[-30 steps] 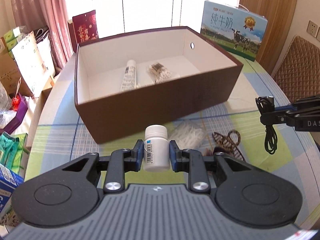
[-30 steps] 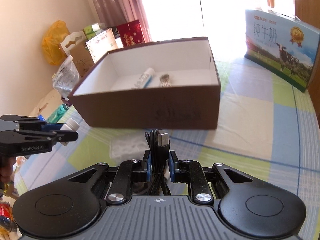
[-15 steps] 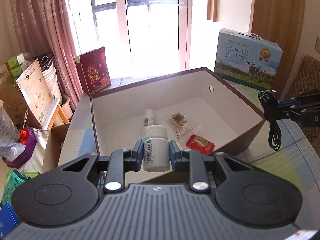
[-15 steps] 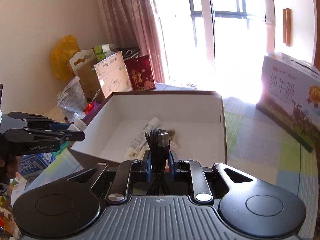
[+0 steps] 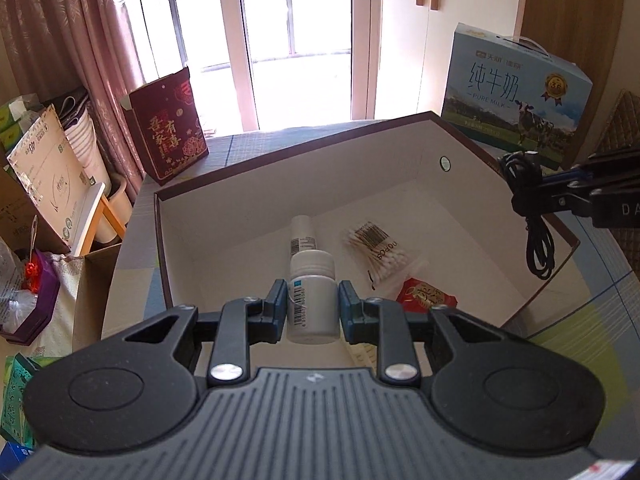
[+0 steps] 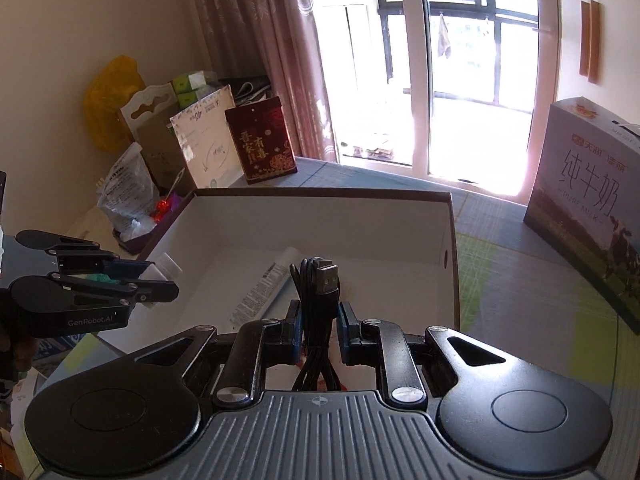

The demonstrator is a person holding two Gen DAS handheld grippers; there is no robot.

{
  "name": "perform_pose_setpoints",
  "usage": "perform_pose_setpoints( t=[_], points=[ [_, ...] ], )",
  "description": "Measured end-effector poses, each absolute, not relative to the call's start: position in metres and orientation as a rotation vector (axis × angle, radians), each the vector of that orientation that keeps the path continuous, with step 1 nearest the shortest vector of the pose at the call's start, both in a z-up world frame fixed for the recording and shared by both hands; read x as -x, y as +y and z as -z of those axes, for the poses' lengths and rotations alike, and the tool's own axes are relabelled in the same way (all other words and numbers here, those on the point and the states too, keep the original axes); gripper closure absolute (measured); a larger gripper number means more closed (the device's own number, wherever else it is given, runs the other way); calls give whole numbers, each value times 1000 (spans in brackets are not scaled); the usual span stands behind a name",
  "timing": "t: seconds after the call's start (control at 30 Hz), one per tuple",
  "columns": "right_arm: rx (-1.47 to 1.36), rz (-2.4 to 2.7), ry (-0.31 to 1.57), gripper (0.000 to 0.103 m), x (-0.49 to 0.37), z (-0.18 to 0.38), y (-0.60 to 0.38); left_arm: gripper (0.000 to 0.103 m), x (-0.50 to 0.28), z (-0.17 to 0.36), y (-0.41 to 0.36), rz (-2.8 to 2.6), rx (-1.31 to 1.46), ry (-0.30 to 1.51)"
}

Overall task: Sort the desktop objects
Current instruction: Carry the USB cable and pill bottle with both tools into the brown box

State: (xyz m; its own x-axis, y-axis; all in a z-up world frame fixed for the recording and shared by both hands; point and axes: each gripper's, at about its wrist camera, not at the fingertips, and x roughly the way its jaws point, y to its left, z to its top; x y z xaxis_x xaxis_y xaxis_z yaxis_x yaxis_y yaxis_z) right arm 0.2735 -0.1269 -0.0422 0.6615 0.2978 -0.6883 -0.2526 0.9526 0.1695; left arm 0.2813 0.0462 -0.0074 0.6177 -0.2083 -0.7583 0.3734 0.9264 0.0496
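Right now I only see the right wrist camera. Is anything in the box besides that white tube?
Observer: Yes. The left wrist view shows a bag of cotton swabs lying in the box, right of the tube.
Operator: Anything else hiding in there?
Observer: A small red packet lies just nearer than the swabs.
Operator: What about the thing I'm holding?
Observer: The black cable hangs in a long loop below the right gripper.
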Motion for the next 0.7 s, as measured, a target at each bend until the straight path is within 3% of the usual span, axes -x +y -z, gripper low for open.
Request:
perform_pose_setpoints(
  t=[0.7],
  points=[
    [56,-292,1027,89,-323,102,-114,81,-340,97,44,362,-328,1286]
  ],
)
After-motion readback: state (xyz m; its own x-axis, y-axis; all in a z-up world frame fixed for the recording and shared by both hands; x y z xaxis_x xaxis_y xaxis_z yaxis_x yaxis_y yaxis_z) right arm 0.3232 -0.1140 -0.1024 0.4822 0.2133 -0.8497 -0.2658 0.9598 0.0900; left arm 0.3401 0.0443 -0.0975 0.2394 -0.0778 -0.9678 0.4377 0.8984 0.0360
